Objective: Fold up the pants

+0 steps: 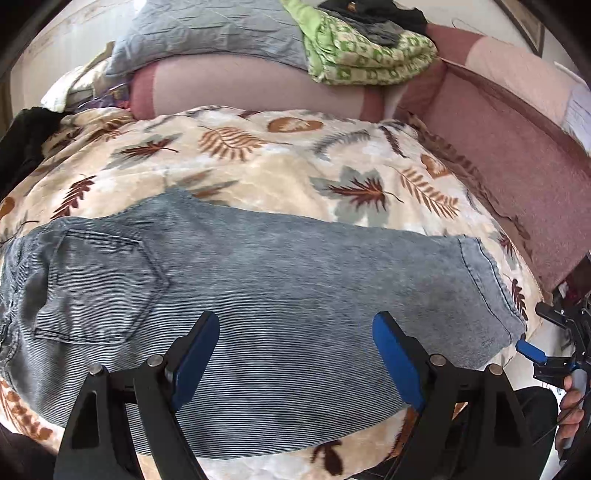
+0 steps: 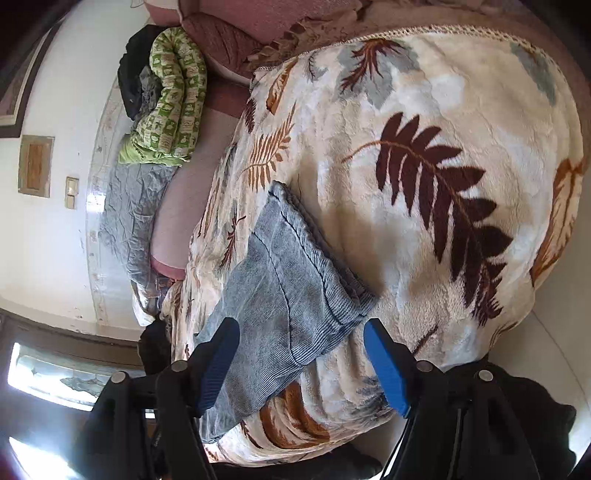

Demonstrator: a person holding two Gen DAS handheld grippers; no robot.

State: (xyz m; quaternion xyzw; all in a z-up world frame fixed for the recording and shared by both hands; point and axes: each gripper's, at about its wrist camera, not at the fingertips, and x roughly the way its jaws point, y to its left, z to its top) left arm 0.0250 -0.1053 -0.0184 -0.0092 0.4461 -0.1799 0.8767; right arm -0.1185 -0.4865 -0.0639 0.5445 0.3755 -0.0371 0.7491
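Grey-blue jeans lie flat on a leaf-patterned blanket, legs stacked. The back pocket is on the left and the hem on the right. My left gripper hovers open over the middle of the legs, nothing between its blue pads. My right gripper shows at the right edge beside the hem corner, held by a hand. In the right wrist view, which is rolled sideways, the right gripper stands open, with the jeans hem lying just beyond and below its fingers and not pinched.
A folded green patterned quilt and a grey quilted cover lie at the back on a pink cushion. A pink padded side runs along the right. Dark clothing sits at the left edge. The blanket's edge drops off near me.
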